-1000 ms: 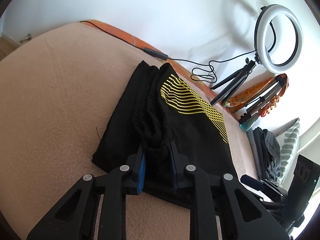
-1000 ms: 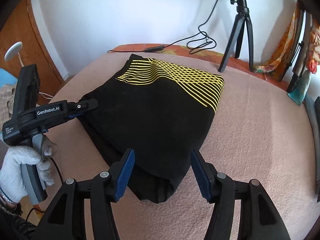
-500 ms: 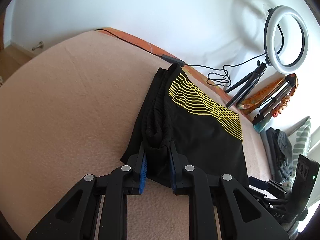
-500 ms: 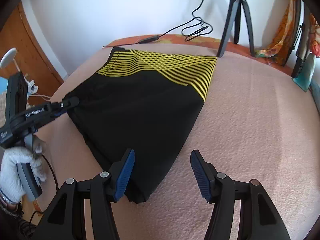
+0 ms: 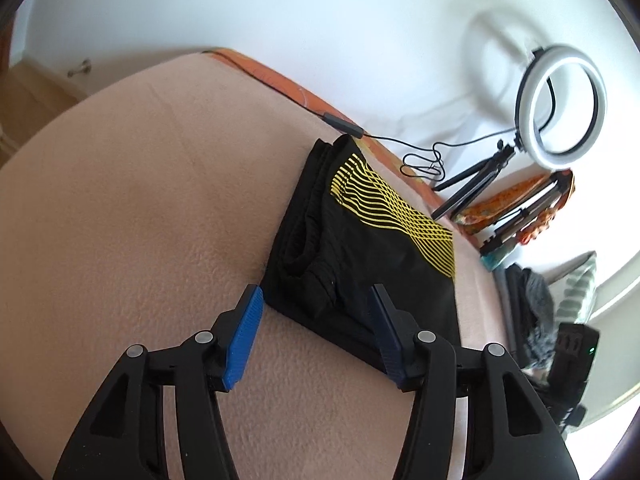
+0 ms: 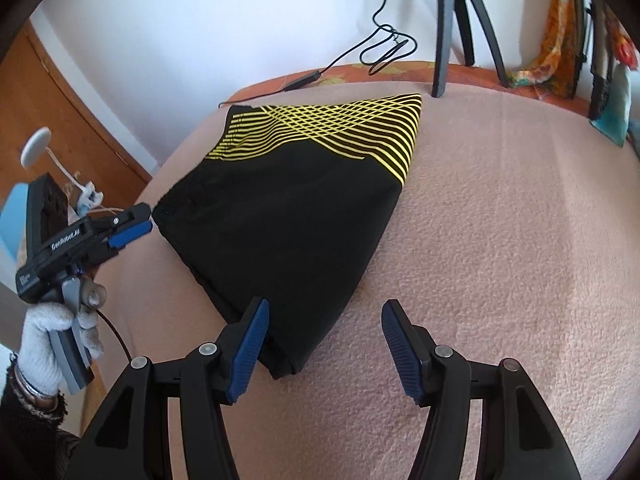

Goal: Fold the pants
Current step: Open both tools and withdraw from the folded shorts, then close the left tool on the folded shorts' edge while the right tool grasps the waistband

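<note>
The left gripper (image 5: 316, 316) is wide open and holds nothing. The right gripper (image 6: 325, 338) is wide open too. The folded black pants (image 6: 296, 216) with yellow stripes lie flat on the fuzzy pink blanket (image 6: 500, 220), their near edges between both sets of jaws. Past them, a tripod (image 6: 452, 20) and cable (image 6: 384, 48) stand by the white wall (image 6: 200, 20). A ring light (image 5: 562, 106) glows there.
</note>
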A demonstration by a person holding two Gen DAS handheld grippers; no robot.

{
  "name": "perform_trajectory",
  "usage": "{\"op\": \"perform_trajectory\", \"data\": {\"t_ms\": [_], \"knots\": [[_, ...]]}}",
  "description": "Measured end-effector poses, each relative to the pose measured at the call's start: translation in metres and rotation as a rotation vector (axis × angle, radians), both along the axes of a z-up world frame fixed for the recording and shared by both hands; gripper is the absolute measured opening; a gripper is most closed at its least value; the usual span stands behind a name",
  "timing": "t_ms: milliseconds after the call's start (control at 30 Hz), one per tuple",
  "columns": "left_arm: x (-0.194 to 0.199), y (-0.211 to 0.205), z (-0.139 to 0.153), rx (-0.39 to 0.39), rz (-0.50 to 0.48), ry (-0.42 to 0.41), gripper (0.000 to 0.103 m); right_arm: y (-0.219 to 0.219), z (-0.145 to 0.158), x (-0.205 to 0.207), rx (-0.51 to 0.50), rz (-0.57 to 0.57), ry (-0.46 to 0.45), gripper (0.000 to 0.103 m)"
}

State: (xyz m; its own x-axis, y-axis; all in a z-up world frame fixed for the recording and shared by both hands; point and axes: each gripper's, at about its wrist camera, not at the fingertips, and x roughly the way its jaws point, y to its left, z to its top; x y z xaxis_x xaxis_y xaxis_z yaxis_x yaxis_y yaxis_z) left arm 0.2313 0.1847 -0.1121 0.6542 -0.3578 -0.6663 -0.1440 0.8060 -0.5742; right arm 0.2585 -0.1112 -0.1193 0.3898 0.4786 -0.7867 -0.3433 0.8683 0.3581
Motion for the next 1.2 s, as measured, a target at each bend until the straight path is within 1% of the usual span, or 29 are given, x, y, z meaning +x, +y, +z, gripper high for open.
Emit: {"op": "perform_trajectory", "data": {"t_ms": [100,200,300,467,600,700,767,900,1033,1133,1200], "knots": [[-0.008,0.008,-0.005,-0.064,0.062,0.050,0.053,-0.014,0.001,-0.005,0.060,-0.037,0.028,0.063],[-0.013,0.013,-0.014,-0.174,0.109,0.081,0.053,-0.025,0.002,-0.011,0.096,-0.061,0.043,0.064],[-0.012,0.007,-0.017,-0.156,0.122,0.094,0.053,-0.035,0.001,-0.016,0.102,-0.070,0.054,0.065],[-0.003,-0.005,-0.021,-0.161,0.128,0.099,0.053,-0.047,-0.002,-0.018,0.143,-0.103,0.081,0.068],[0.006,-0.010,-0.024,-0.183,0.139,0.102,0.053,-0.058,-0.007,-0.013,0.189,-0.145,0.102,0.069],[0.013,-0.015,-0.024,-0.198,0.135,0.095,0.053,-0.062,-0.011,-0.005,0.198,-0.165,0.119,0.069],[0.018,-0.018,-0.024,-0.185,0.133,0.084,0.054,-0.062,-0.011,0.000,0.203,-0.168,0.122,0.069],[0.024,-0.022,-0.024,-0.189,0.143,0.067,0.054,-0.056,-0.010,0.017,0.201,-0.157,0.109,0.069],[0.030,-0.025,-0.025,-0.201,0.152,0.048,0.054,-0.046,-0.008,0.042,0.187,-0.124,0.073,0.069],[0.035,-0.027,-0.026,-0.199,0.155,0.029,0.054,-0.041,-0.009,0.066,0.219,-0.123,0.050,0.069],[0.039,-0.028,-0.026,-0.197,0.154,0.025,0.054,-0.041,-0.011,0.083,0.246,-0.143,0.059,0.069]]}}
